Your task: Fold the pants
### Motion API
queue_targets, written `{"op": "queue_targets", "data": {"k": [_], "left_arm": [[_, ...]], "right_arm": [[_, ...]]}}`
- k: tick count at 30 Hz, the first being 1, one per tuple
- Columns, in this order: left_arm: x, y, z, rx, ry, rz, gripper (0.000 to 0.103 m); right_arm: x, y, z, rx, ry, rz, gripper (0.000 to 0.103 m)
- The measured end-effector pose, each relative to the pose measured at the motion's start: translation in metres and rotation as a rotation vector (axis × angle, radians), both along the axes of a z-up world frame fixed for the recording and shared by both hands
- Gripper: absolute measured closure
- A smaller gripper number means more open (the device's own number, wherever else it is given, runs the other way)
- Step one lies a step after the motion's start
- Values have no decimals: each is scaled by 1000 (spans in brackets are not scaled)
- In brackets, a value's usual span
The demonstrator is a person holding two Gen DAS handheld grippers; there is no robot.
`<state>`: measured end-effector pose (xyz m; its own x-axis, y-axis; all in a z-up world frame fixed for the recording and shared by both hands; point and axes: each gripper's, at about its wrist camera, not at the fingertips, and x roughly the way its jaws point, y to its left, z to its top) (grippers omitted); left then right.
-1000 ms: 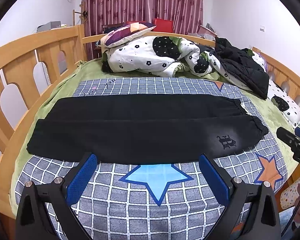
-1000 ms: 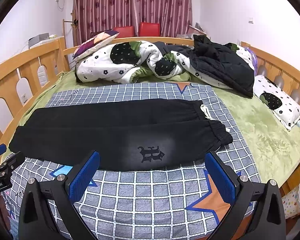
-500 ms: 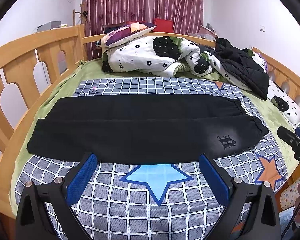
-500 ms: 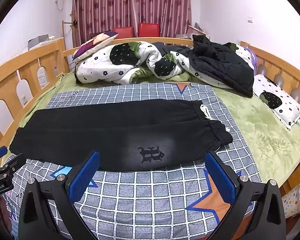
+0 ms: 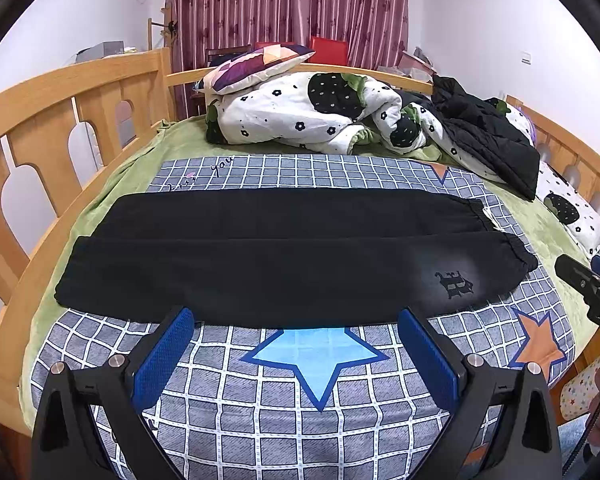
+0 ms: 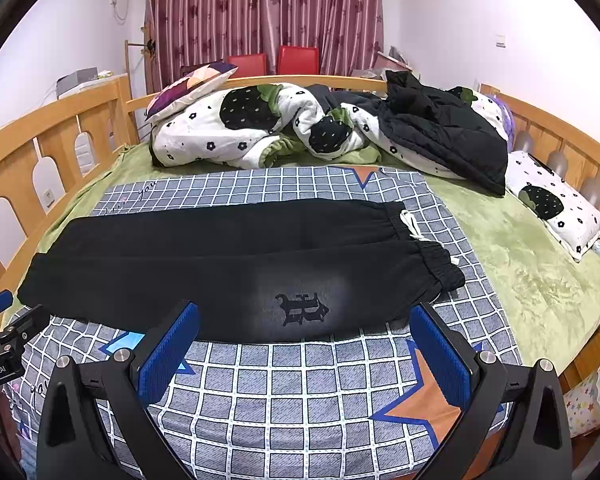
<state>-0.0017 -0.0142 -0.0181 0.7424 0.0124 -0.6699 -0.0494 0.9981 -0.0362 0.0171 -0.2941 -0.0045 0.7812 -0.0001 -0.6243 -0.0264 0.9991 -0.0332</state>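
A wooden rail [image 5: 60,92] edges the bed on the left. The black pants [image 5: 284,256] lie flat across the checked blanket [image 5: 320,408], legs to the left, waistband to the right. The left gripper [image 5: 296,320] hovers at their near edge, jaws wide open and empty. The right gripper [image 6: 304,316] hovers by the printed emblem [image 6: 302,309], jaws likewise spread, holding nothing.

Each hand-held gripper, left [image 5: 296,326] and right [image 6: 304,322], has black angular arms, silver screws and ribbed blue pads [image 5: 164,356]; white lettering marks the left one's side.
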Motion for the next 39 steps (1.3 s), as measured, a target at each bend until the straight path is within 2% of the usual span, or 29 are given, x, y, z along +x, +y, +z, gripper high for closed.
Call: {"op": "queue_targets", "data": {"k": [28,39], "left_arm": [[-1,4,0,-1,-5,6,0],[-12,0,18,1,-30,4,0]], "right_arm": [[1,-5,3,-6,-6,2,0],[0,-5,5,1,-8,8,0]]}}
